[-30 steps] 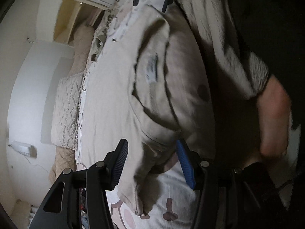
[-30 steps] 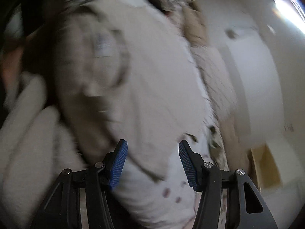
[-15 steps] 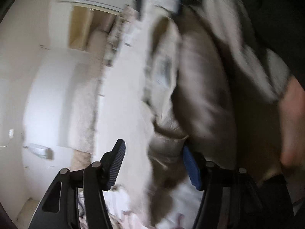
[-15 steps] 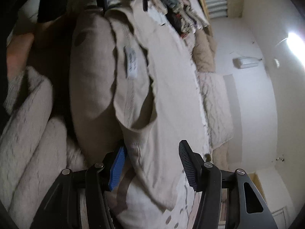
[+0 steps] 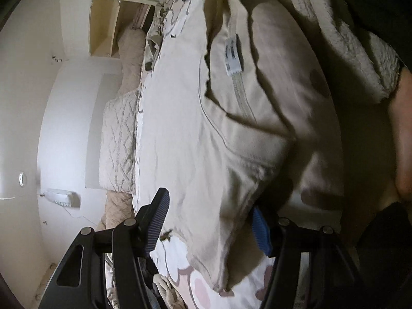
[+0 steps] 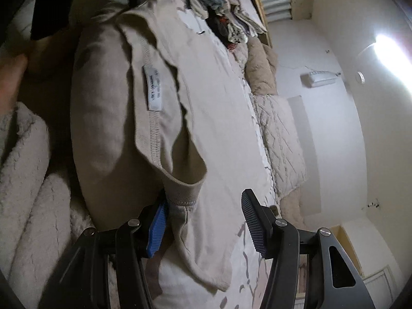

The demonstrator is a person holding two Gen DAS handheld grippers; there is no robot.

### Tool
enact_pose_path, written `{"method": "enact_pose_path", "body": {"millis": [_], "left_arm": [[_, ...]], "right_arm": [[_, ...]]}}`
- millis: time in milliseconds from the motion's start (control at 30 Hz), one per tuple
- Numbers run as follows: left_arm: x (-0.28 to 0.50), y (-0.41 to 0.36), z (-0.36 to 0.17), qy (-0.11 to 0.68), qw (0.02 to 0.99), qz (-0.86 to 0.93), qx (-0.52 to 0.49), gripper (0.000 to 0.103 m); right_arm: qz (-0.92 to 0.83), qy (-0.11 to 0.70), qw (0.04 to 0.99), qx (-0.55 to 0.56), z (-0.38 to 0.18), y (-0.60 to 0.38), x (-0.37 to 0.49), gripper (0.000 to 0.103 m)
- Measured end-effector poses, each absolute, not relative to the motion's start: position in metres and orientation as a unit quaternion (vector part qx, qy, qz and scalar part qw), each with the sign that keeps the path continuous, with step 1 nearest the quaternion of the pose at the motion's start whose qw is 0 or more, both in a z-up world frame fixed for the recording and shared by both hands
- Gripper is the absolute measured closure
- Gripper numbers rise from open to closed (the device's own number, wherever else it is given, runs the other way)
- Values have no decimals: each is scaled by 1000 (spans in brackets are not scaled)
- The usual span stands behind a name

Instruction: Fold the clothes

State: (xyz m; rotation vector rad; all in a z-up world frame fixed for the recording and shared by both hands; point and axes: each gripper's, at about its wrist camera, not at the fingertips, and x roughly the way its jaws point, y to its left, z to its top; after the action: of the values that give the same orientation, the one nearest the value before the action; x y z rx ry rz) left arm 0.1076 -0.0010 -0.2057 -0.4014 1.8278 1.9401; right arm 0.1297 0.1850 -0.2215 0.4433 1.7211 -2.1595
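A beige garment (image 5: 180, 128) lies spread on the bed, its upper layer folded back so that a white care label (image 5: 233, 59) shows. My left gripper (image 5: 209, 206) is open, with the garment's folded edge lying between its fingers; the right-hand blue pad (image 5: 260, 231) is partly hidden by cloth. In the right wrist view the same garment (image 6: 211, 103) and label (image 6: 153, 90) show. My right gripper (image 6: 204, 200) is open around the ribbed hem (image 6: 185, 190), which touches the left blue pad (image 6: 157, 231); the other pad stands clear.
The sheet (image 5: 195, 283) is white with pink cartoon shapes. A quilted pillow (image 5: 118, 144) lies along the wall side. A pile of clothes (image 6: 231, 18) sits at the far end. A person's fluffy white sleeve (image 6: 31, 180) and hand (image 5: 404, 141) are close by.
The left gripper's jaws have widened slightly and its view has swung across the garment. The right gripper has come closer to the ribbed hem, which now lies against its left pad.
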Motion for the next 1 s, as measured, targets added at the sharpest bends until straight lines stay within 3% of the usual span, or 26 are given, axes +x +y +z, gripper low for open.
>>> {"method": "enact_pose_path", "body": {"millis": [233,333,367,400,433,467,500,767,1000], "left_arm": [[100,10,-206,649,217,716,-137,46],[95,11,-211,657,199,715,-130,77],[92,10,-213,657,197,713,-145,90],[87,9,-215,654,195,712,-164,99],[84,7,-214,649,196,713,-179,99],[83,5,-212,642,199,716,-189,100],[84,5,-210,637,202,718,-195,100],[104,11,-182,653,201,718,-133,100],[90,11,-182,643,177,729,-155,100]], "right_arm": [[-748,624,169,151,-225,176,132,46],[-743,635,157,145,-232,174,128,47],[-740,639,153,146,-235,174,127,50],[-737,643,150,147,-239,174,125,62],[-734,646,146,147,-243,174,123,69],[-731,650,143,148,-247,174,121,88],[-728,651,146,156,-249,174,119,92],[-697,677,186,147,-207,181,122,95],[-684,692,174,150,-180,190,91,95]]}}
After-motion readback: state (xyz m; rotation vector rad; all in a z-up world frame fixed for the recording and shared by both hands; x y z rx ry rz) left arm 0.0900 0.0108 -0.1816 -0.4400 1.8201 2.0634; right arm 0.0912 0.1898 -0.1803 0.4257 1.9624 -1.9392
